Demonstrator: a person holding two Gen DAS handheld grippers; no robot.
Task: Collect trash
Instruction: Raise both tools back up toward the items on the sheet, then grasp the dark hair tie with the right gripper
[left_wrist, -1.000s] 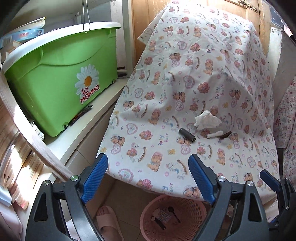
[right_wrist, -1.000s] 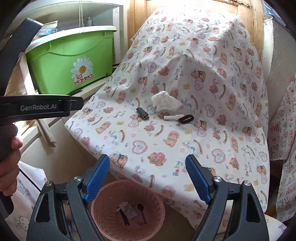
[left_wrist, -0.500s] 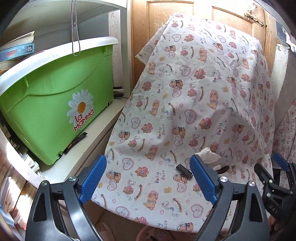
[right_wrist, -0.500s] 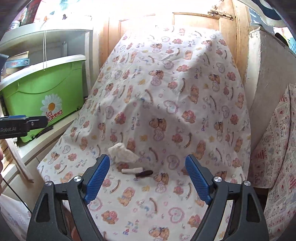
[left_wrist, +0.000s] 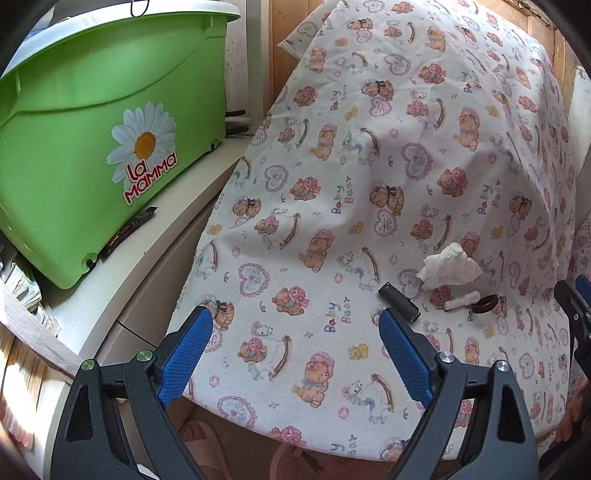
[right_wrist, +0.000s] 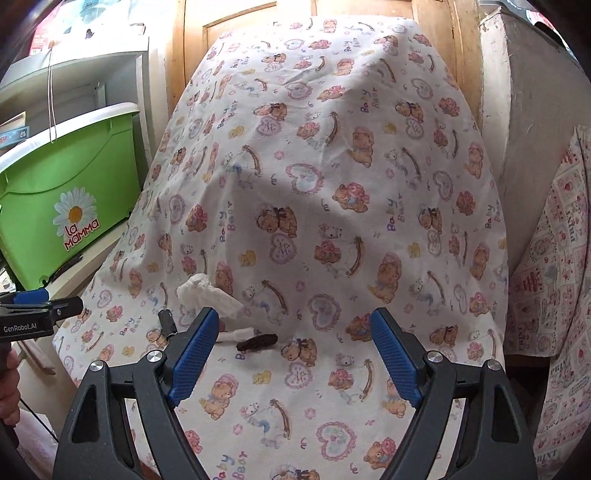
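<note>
Near edge of the desk: both sets of fingers gape wide, left gripper (left_wrist: 295, 354) and right gripper (right_wrist: 293, 356) both empty, touching nothing.
Trash: dark cylinder (left_wrist: 399, 302), white stick (right_wrist: 236, 335), dark ring (right_wrist: 257, 342), crumpled tissue (right_wrist: 207, 296) beyond.
Risk: loose cloth (right_wrist: 332, 240) may snag; cylinder may roll.

Open left hand-held gripper (left_wrist: 295, 332), crumpled tissue (left_wrist: 448, 266) near black cylinder (left_wrist: 399, 302), bear-print cloth (left_wrist: 369, 166)

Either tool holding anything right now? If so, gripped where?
Nothing held. Left tool and right tool are both open and empty; the crumpled tissue lies untouched on the cloth.
</note>
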